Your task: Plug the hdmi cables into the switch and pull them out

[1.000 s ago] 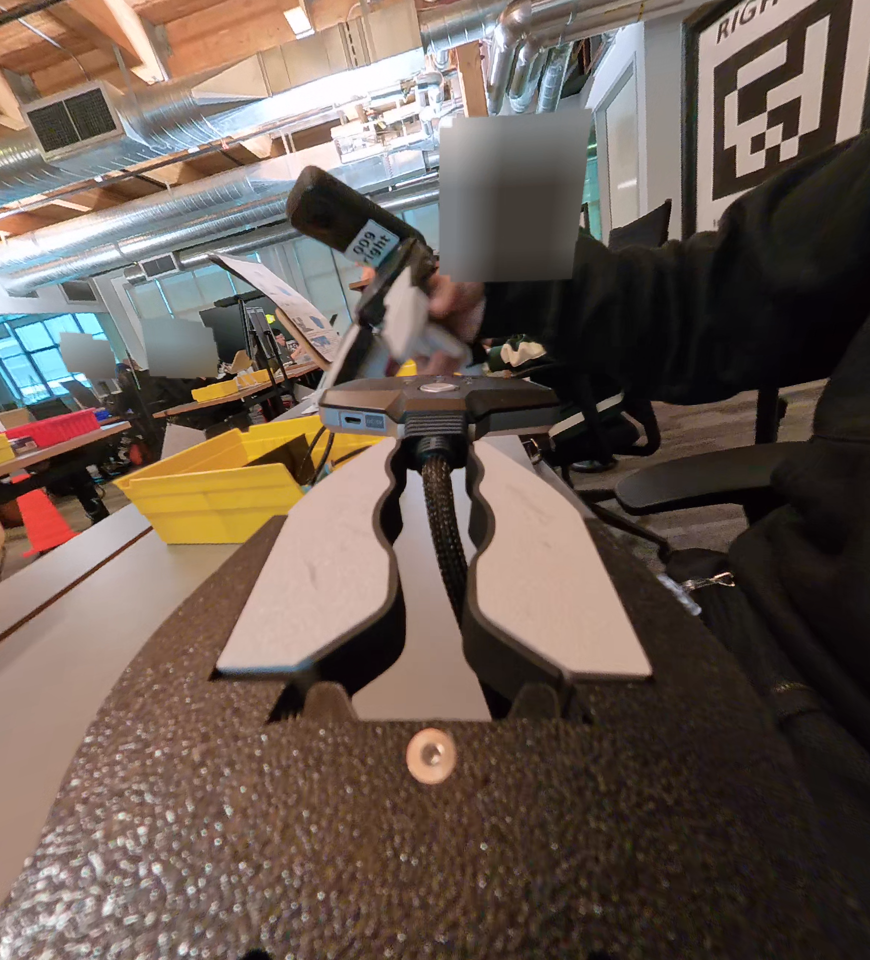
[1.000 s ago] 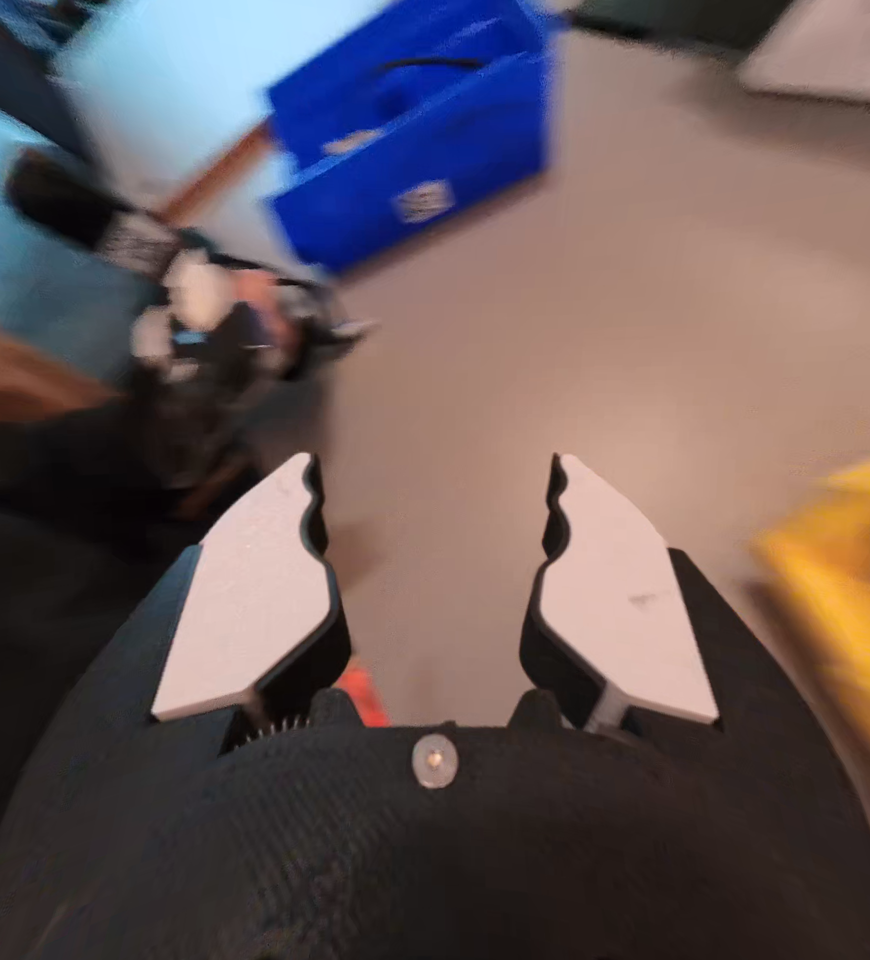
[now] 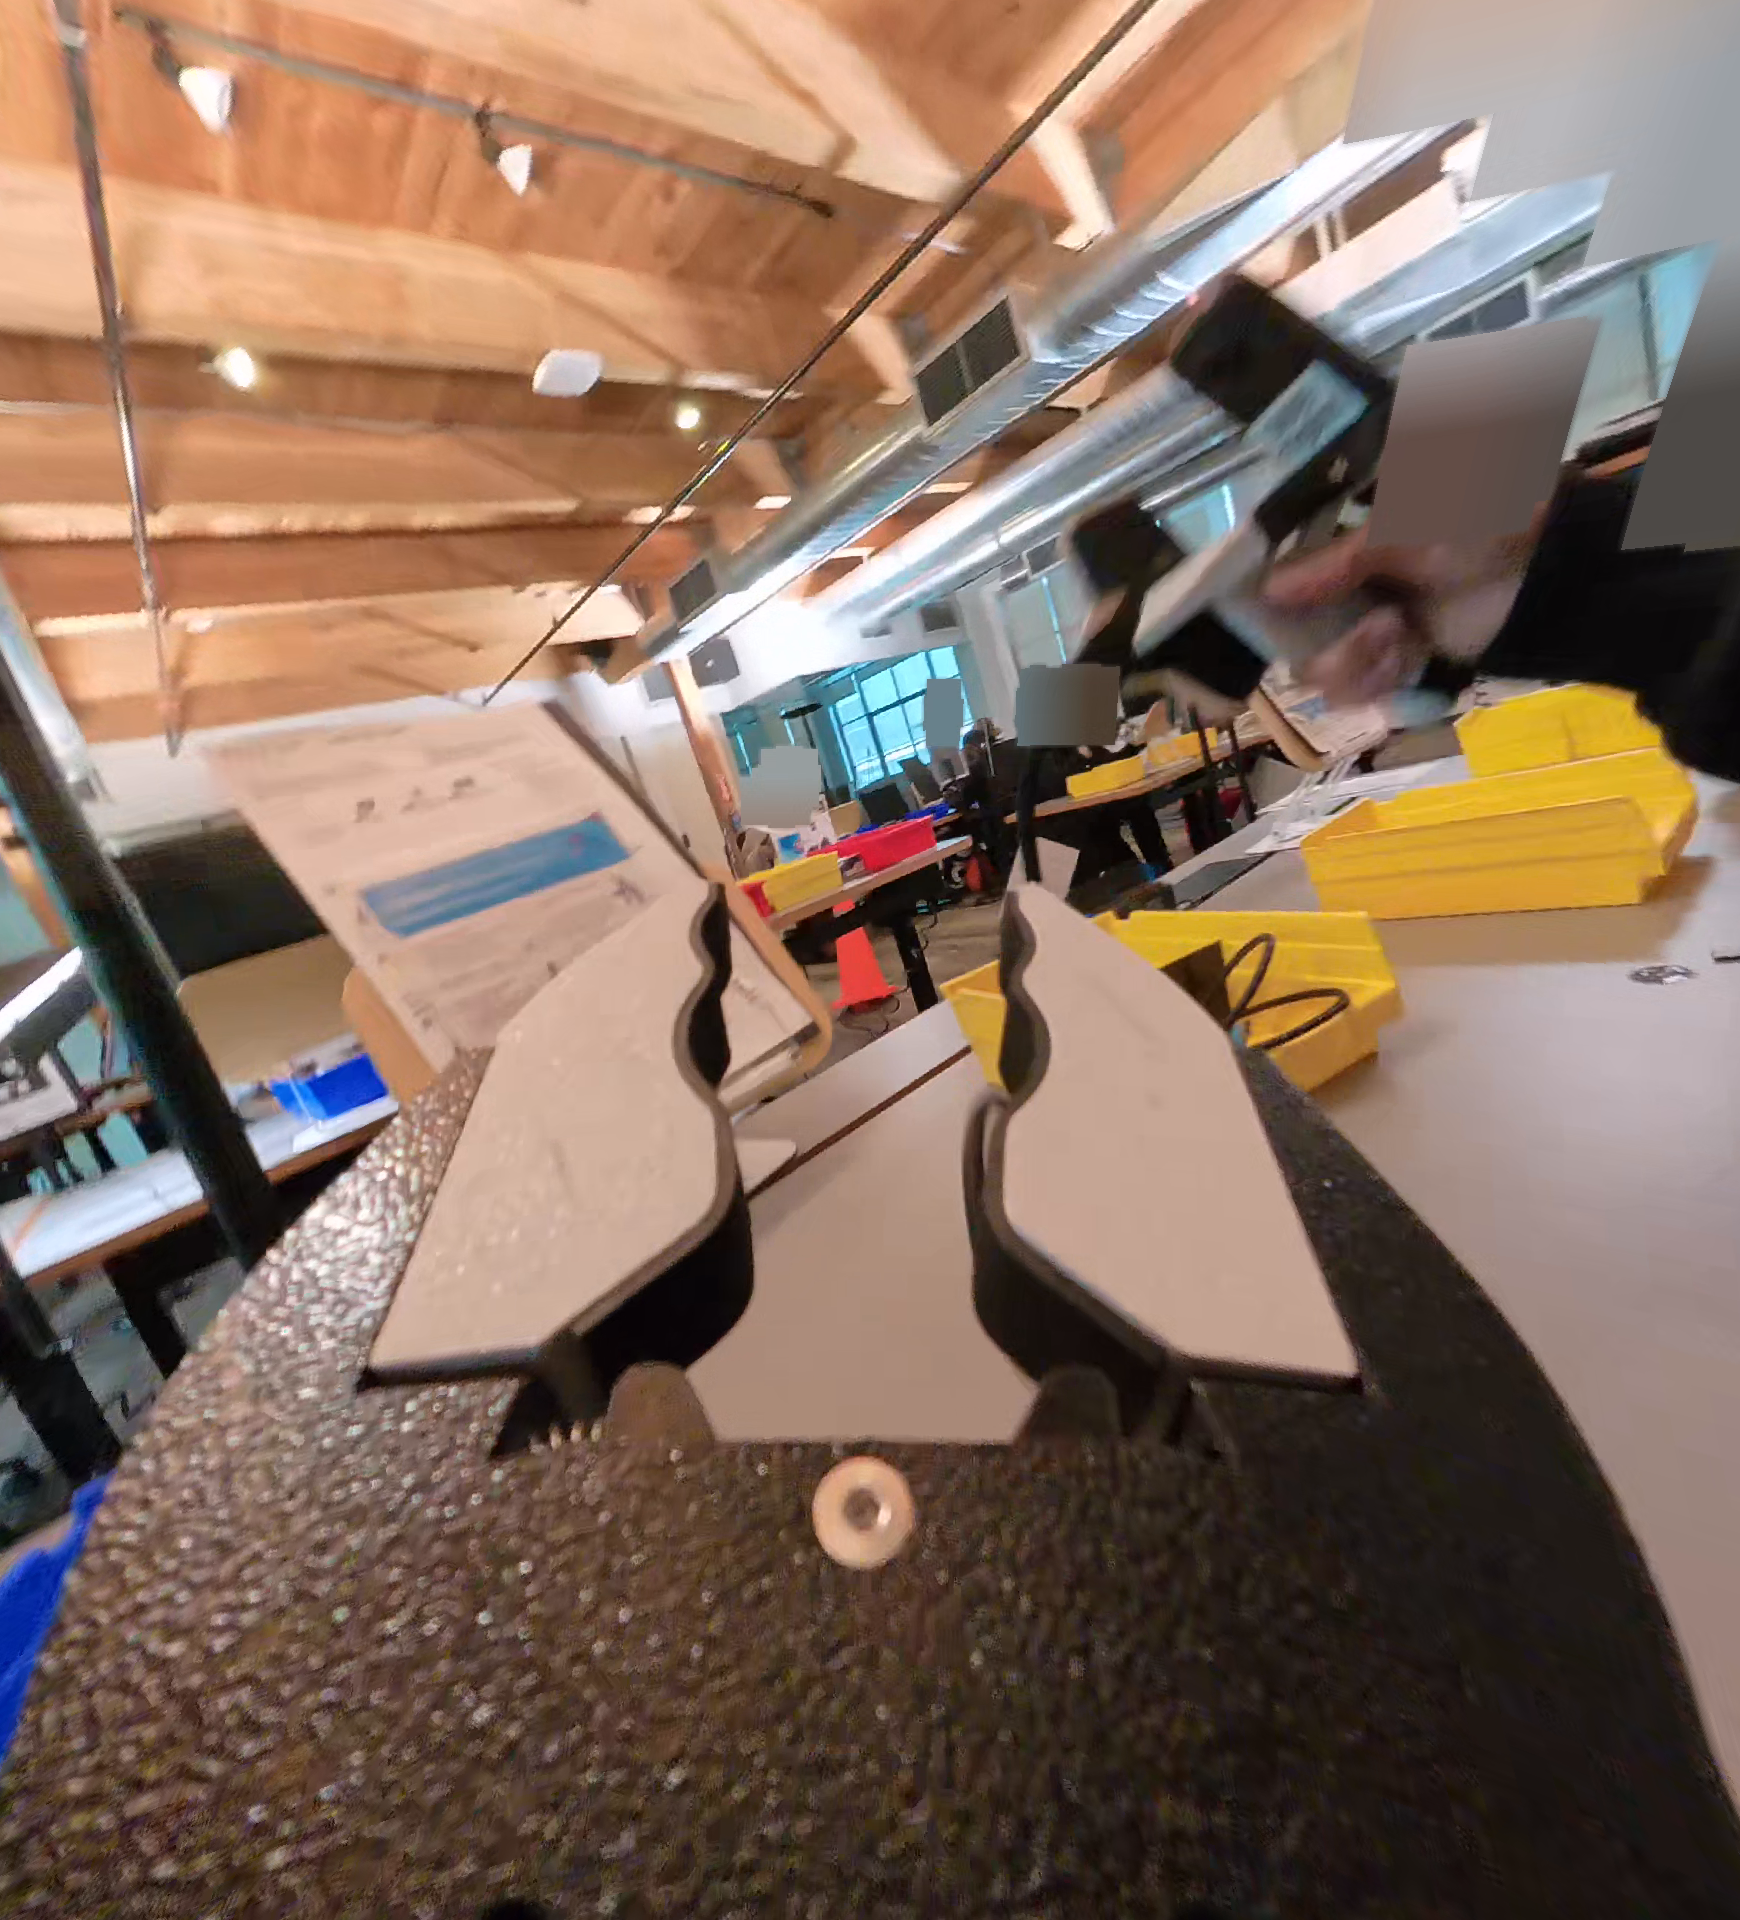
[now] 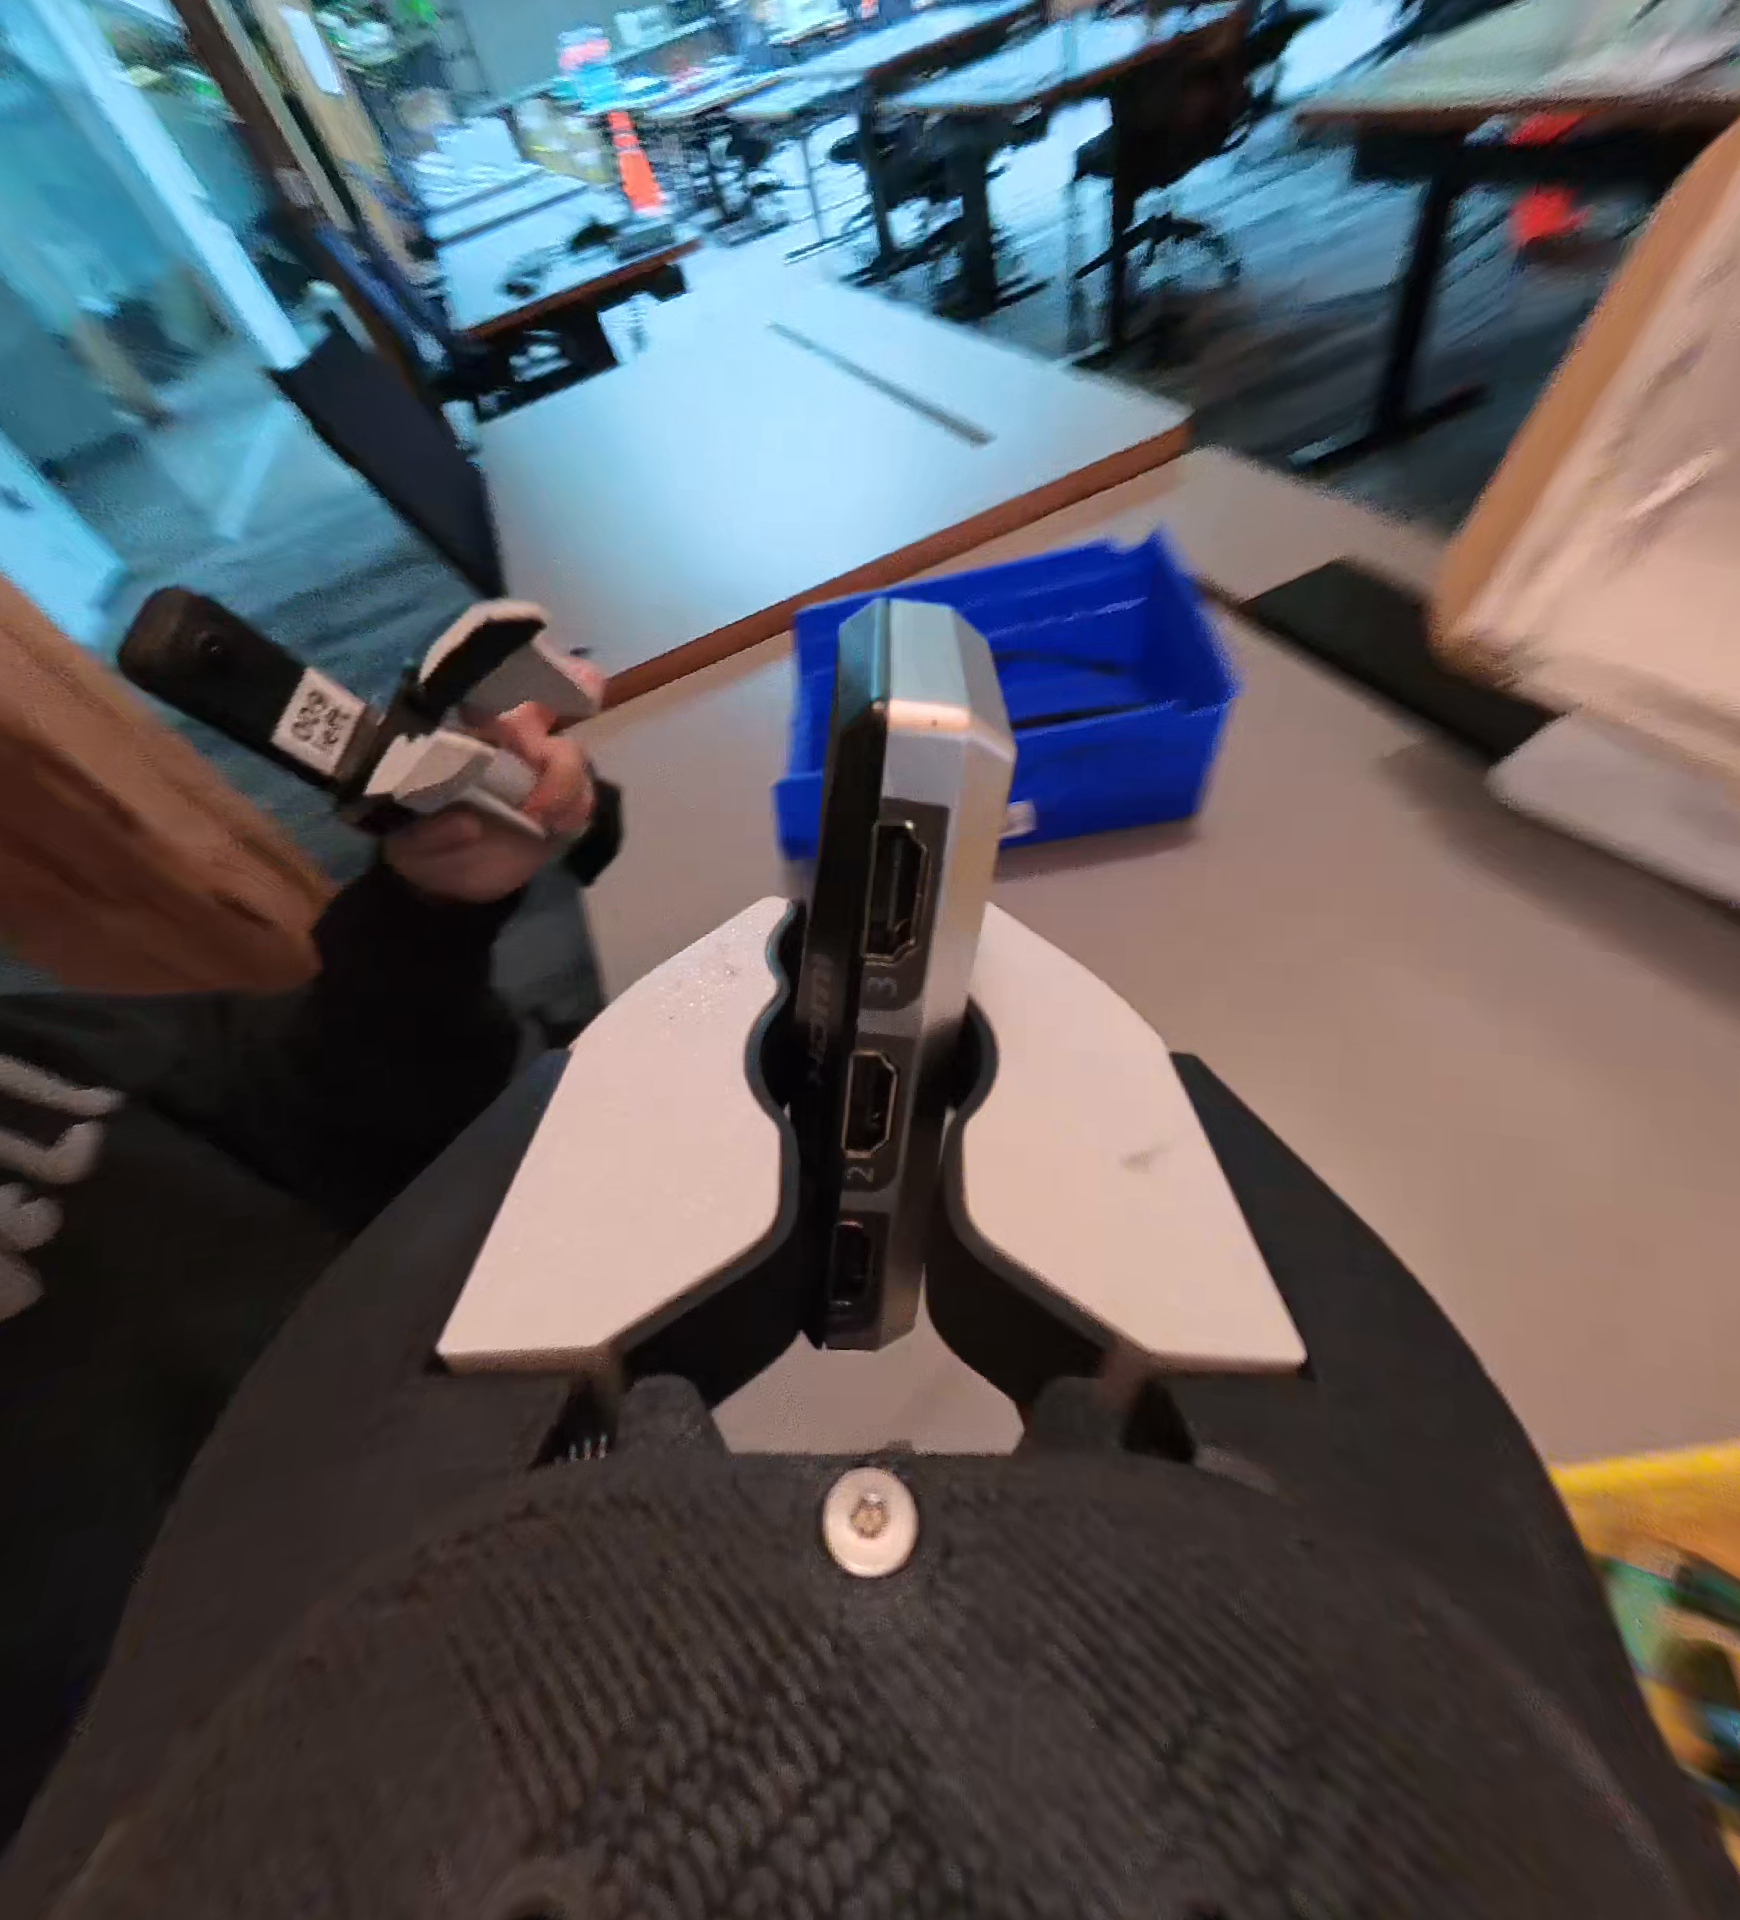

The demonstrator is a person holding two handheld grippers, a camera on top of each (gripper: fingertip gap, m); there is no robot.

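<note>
Right wrist view: right claw clamps switch over grey table; left claw apart, workshop bg.

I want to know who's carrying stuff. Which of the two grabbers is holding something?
The right gripper: its grey fingers pinch the upright black-and-silver HDMI switch. The left gripper is open, with nothing between its fingers.
</note>
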